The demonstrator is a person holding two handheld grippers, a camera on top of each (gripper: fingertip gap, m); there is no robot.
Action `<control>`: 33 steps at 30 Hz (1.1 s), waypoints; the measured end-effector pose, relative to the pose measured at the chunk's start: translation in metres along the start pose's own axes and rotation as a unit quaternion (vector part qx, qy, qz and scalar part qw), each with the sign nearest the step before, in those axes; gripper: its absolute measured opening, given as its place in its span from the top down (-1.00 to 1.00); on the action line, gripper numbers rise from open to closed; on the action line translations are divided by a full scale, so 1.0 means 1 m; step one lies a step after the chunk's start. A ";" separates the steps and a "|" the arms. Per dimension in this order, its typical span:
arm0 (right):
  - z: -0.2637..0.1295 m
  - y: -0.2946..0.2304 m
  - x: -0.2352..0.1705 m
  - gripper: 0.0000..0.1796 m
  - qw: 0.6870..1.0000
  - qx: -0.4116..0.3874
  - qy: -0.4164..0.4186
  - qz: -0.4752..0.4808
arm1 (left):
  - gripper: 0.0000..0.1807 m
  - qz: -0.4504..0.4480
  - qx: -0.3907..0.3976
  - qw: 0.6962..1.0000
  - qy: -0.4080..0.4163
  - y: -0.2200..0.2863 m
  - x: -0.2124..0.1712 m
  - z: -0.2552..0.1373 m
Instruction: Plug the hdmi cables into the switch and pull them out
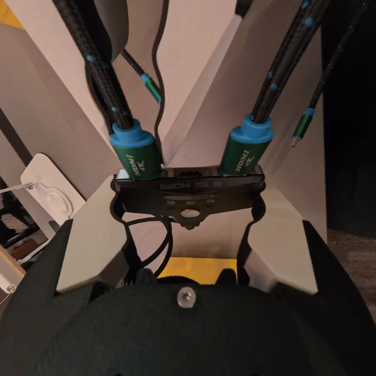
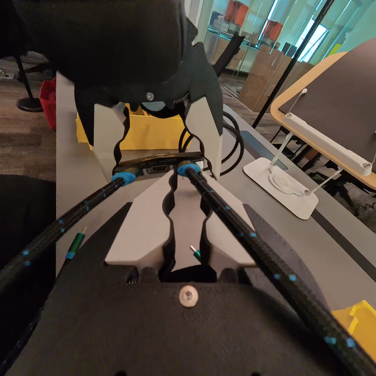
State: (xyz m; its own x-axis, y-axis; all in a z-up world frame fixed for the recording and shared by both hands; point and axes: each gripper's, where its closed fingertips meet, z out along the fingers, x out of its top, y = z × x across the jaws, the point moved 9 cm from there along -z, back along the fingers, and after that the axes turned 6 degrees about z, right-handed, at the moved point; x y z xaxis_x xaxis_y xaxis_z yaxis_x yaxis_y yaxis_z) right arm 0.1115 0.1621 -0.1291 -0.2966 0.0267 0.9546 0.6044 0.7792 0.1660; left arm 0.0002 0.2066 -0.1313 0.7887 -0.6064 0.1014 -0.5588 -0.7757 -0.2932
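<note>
Your left tongs (image 1: 188,195) are clamped on the two ends of the black switch (image 1: 189,193) and hold it up over the grey desk (image 2: 284,254). Two green plugs sit in the switch: one on the left side (image 1: 138,158) and one on the right side (image 1: 242,156). The middle hole (image 1: 190,174) is empty. So I think the plugging part is mostly done, and the pulling out is what is left.

Your right tongs (image 2: 175,183) are close together with only a thin gap, and they hold nothing. Their tips sit just under the switch, between the two black cables (image 2: 234,219).

There is open desk under the switch. A white stand (image 2: 284,189) is off to one side, and a yellow bin (image 2: 142,132) sits behind the switch. Two small loose plugs (image 2: 76,243) hang near your right tongs, so mind them when you pull.
</note>
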 end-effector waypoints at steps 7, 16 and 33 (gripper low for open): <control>-0.002 -0.005 0.005 0.70 0.999 0.034 0.031 0.007 | -0.41 0.020 -0.068 0.997 -0.023 0.003 0.007 -0.007; 0.000 -0.005 -0.003 0.80 0.999 0.048 -0.002 -0.001 | -0.36 0.035 -0.093 0.994 -0.039 0.007 0.008 -0.002; 0.006 0.023 -0.014 0.80 0.984 -0.040 0.060 0.162 | -0.29 -0.096 0.156 0.983 0.034 0.001 -0.023 -0.002</control>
State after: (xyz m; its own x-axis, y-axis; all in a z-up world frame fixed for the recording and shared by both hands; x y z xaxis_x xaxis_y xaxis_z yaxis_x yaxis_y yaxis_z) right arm 0.1253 0.1828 -0.1403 0.0091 0.1875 0.9822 0.7109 0.6895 -0.1383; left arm -0.0188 0.2195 -0.1319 0.8471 -0.4729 0.2427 -0.2876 -0.7918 -0.5389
